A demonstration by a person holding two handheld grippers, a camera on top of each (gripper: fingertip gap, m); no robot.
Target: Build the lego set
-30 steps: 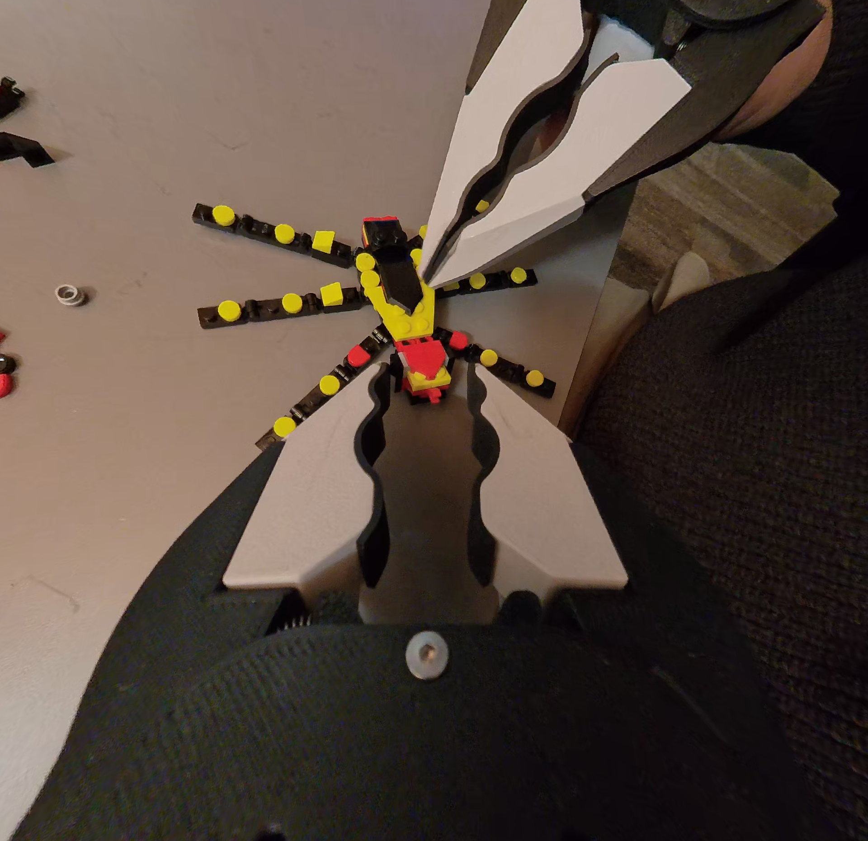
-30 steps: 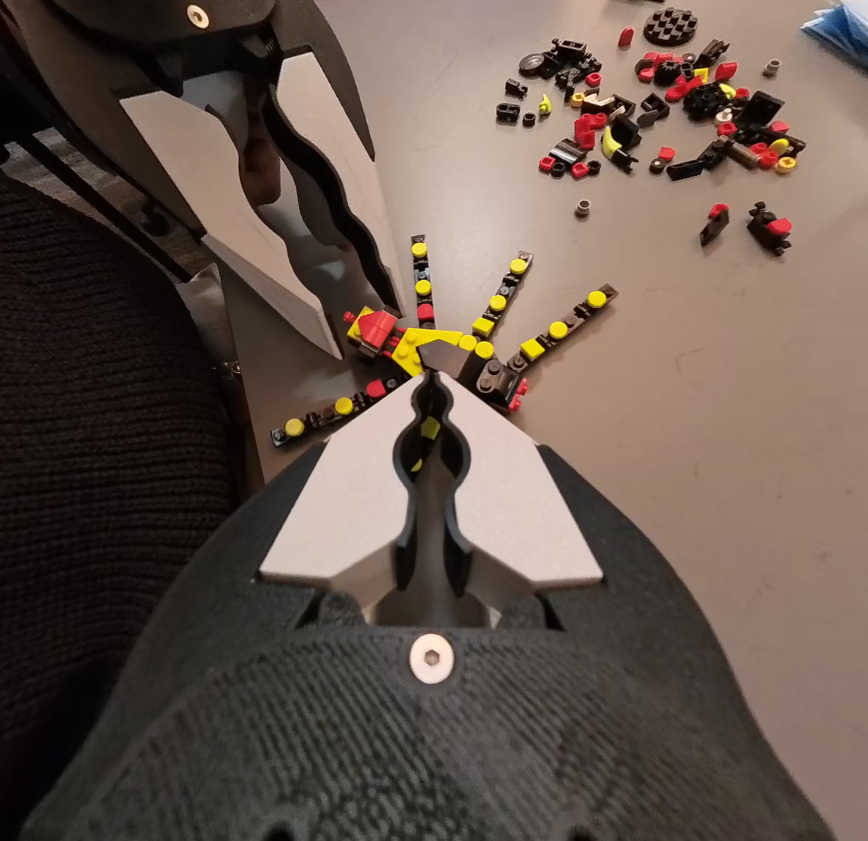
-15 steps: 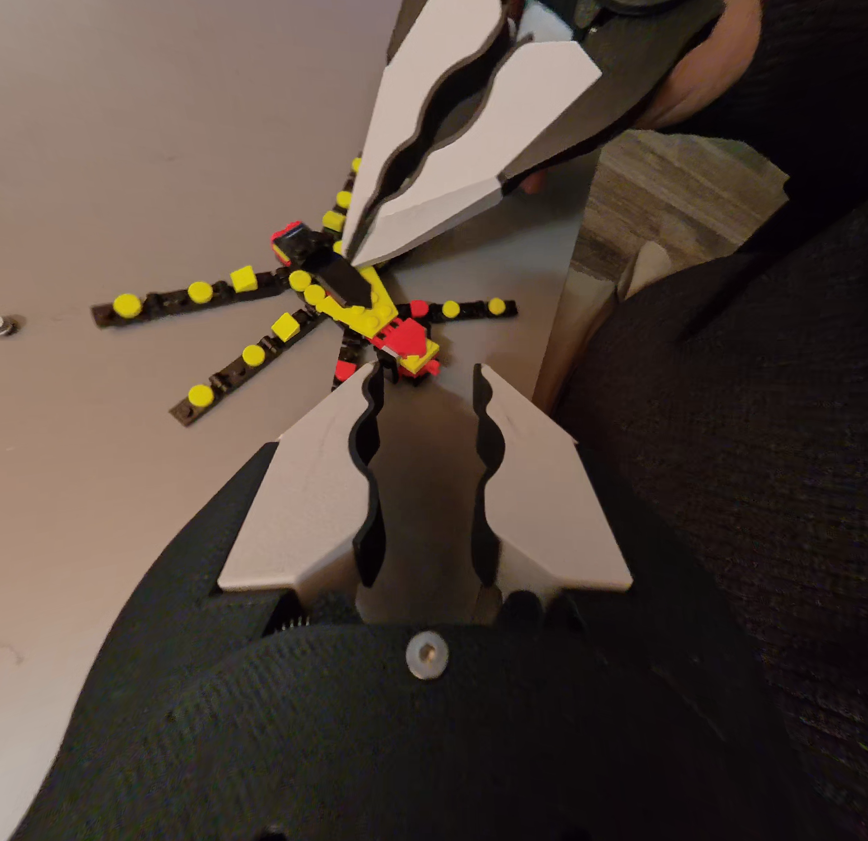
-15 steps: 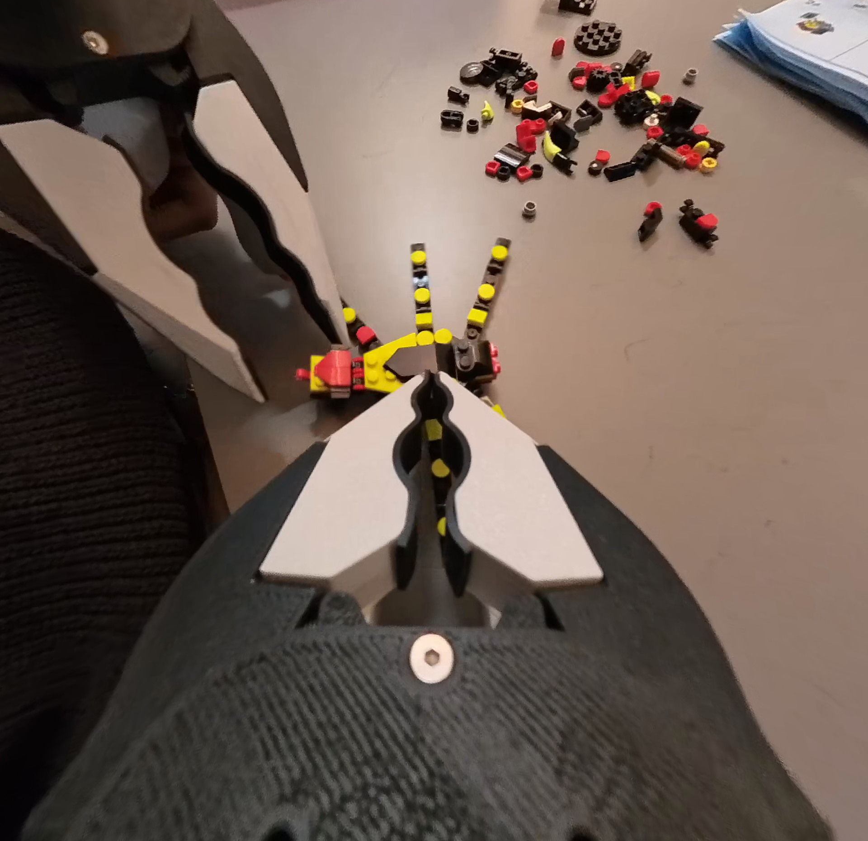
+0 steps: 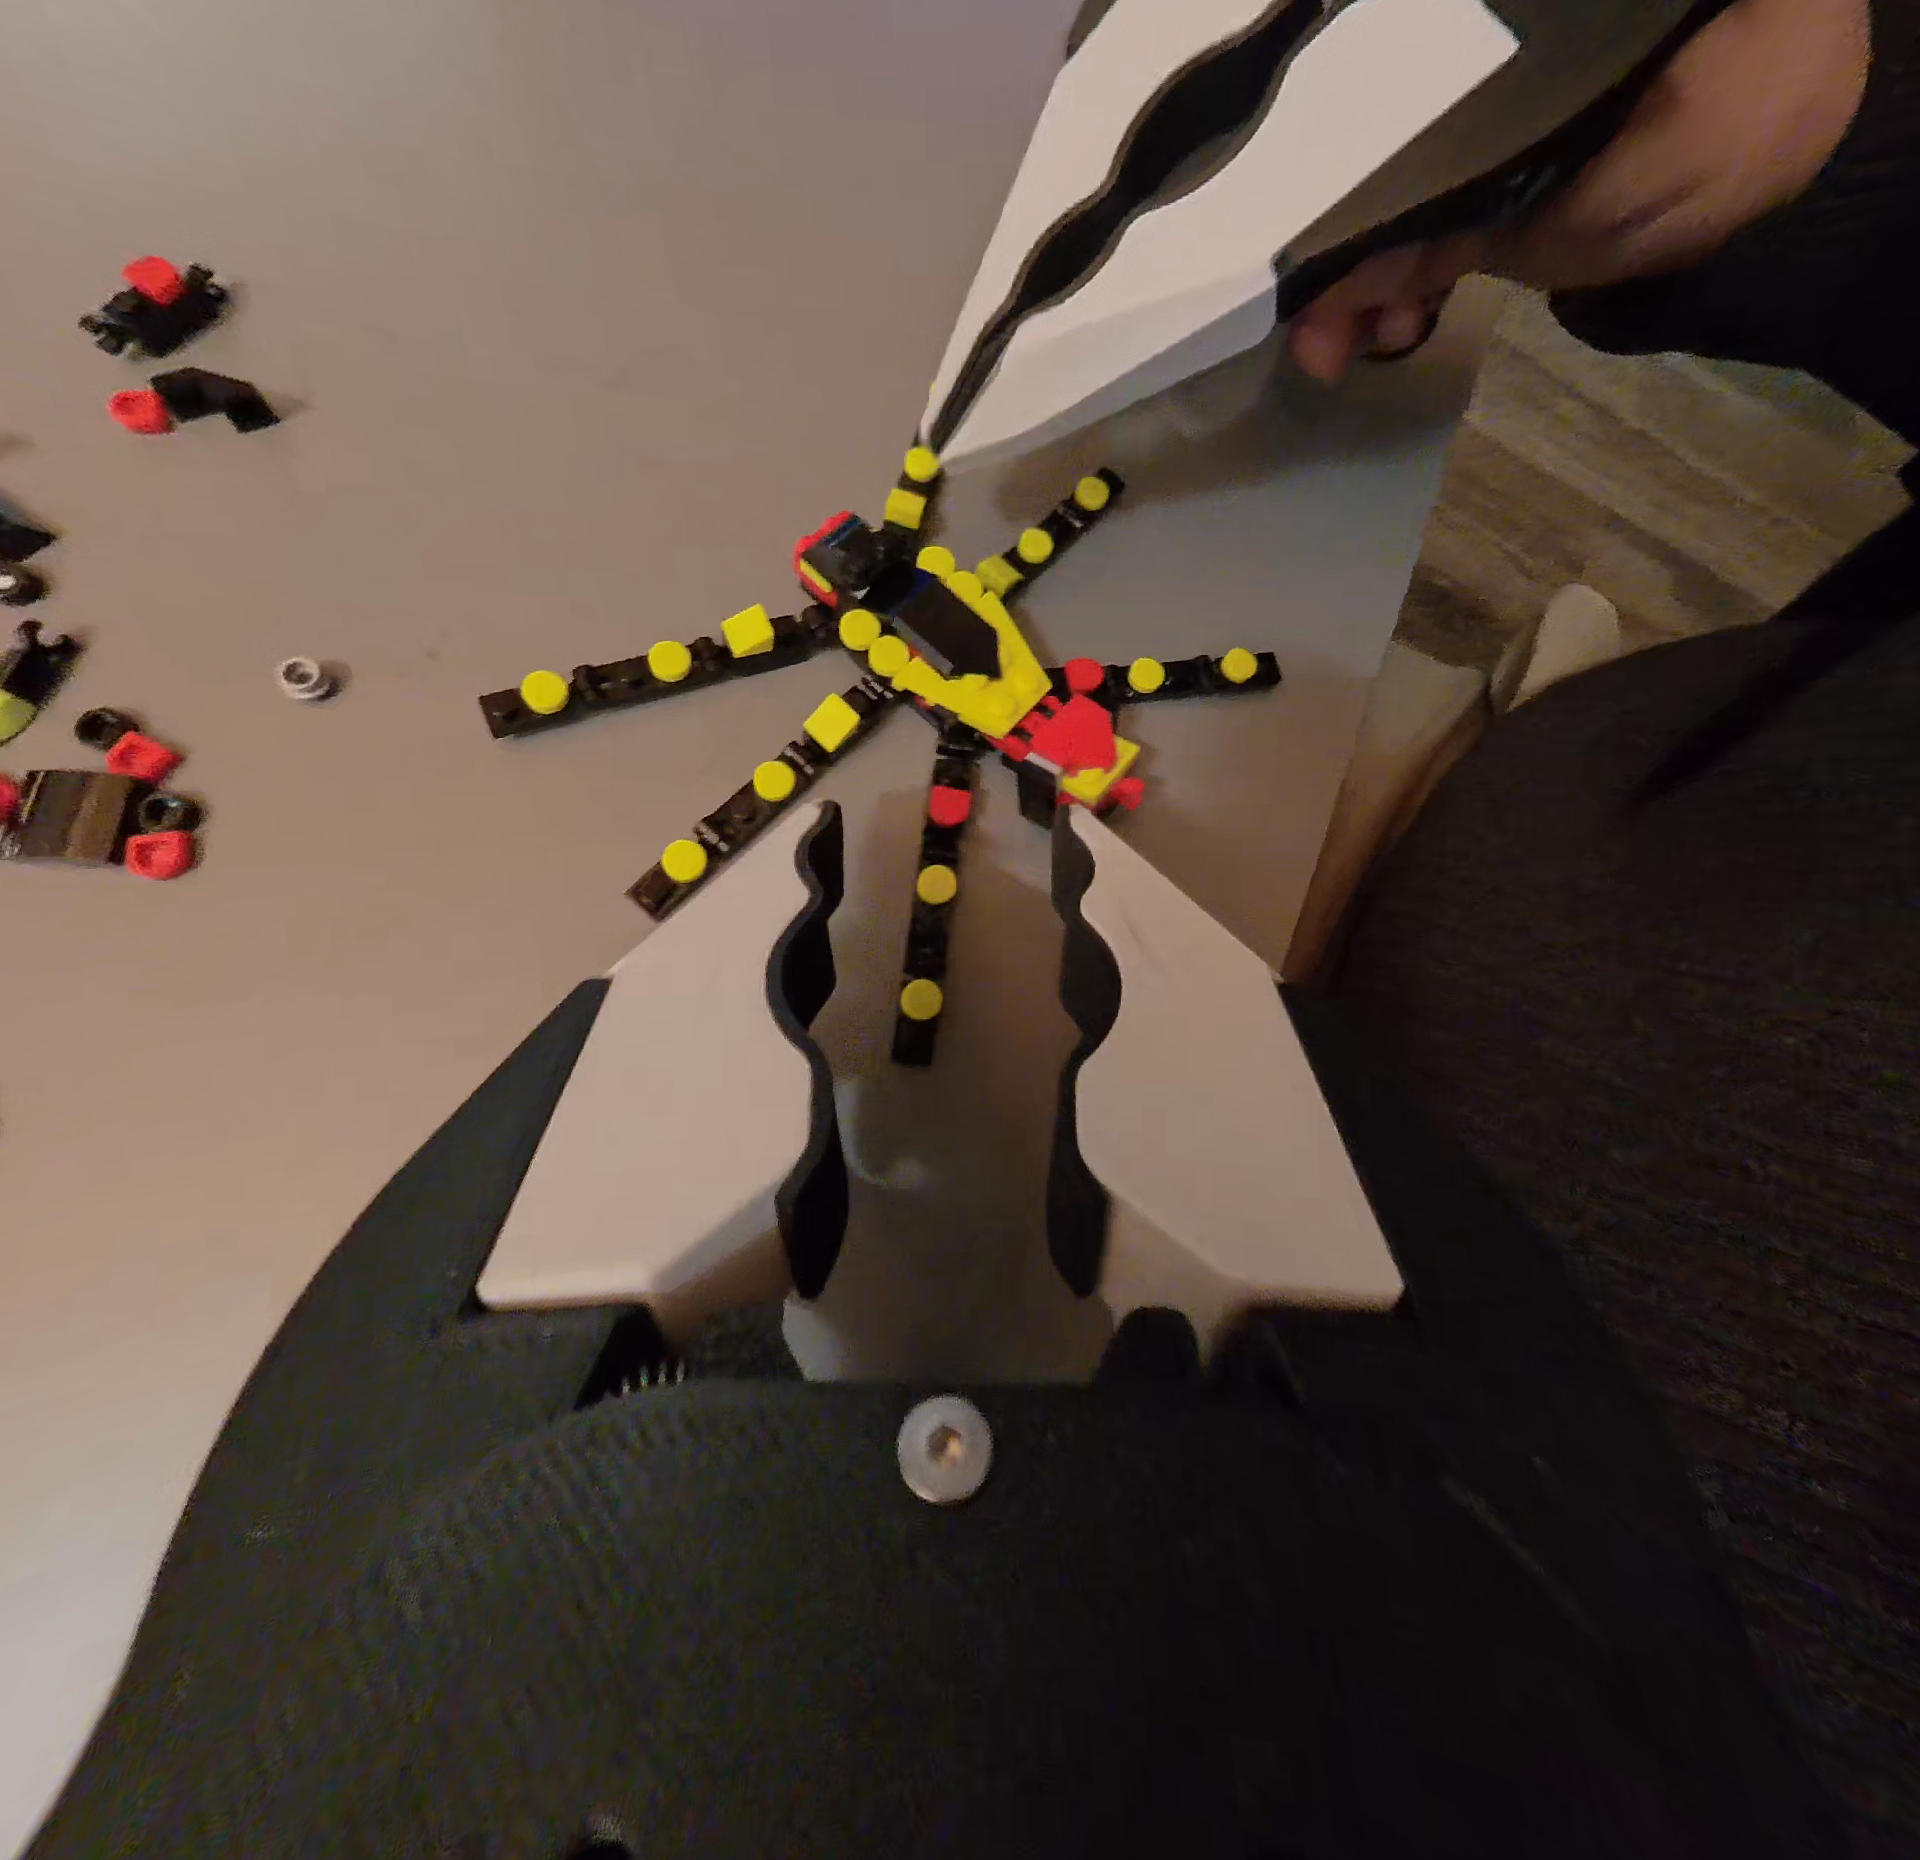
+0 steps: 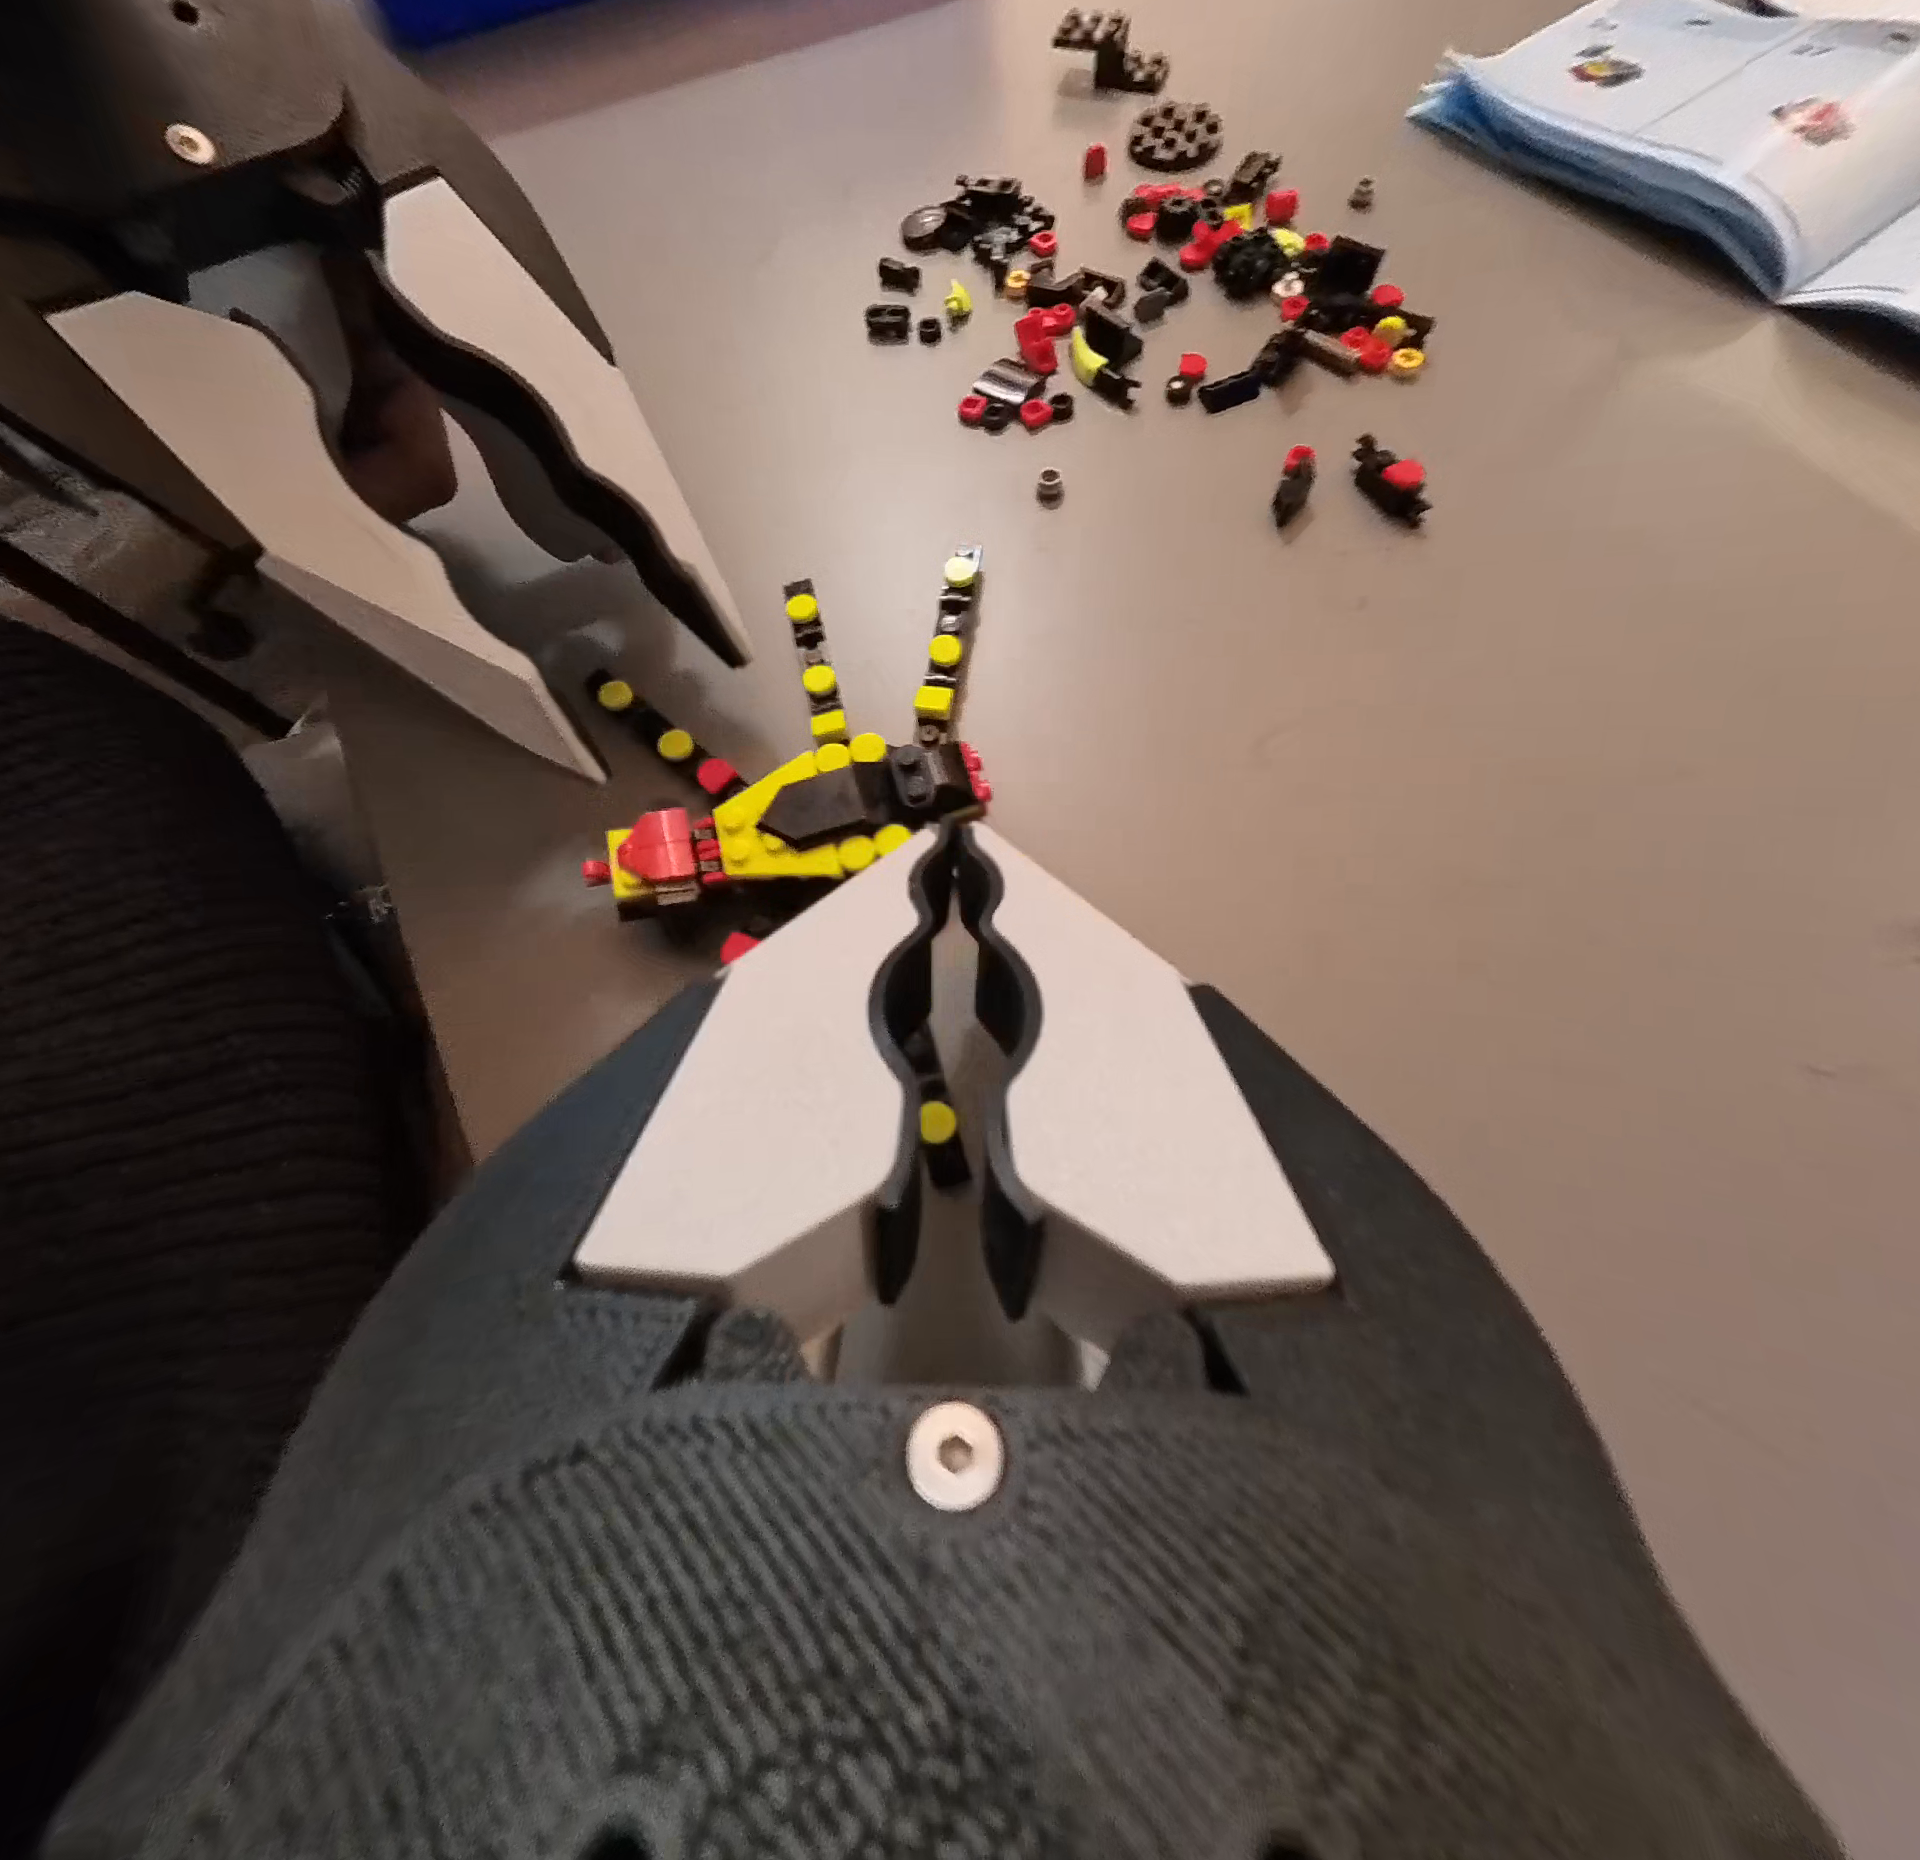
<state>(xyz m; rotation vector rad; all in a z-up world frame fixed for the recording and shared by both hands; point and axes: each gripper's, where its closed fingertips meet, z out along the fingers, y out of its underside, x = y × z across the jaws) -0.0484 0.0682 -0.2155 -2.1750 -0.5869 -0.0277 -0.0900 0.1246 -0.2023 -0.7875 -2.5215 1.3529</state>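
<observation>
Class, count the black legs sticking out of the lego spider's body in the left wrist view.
6. Two point left, one lies between the left gripper's fingers, one points right, one upper right, and one reaches the right gripper. More may be hidden.

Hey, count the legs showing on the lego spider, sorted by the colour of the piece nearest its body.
Legs with a yellow tile nearest the body: 4
Legs with a red piece nearest the body: 2
Total: 6 legs on the spider
</observation>
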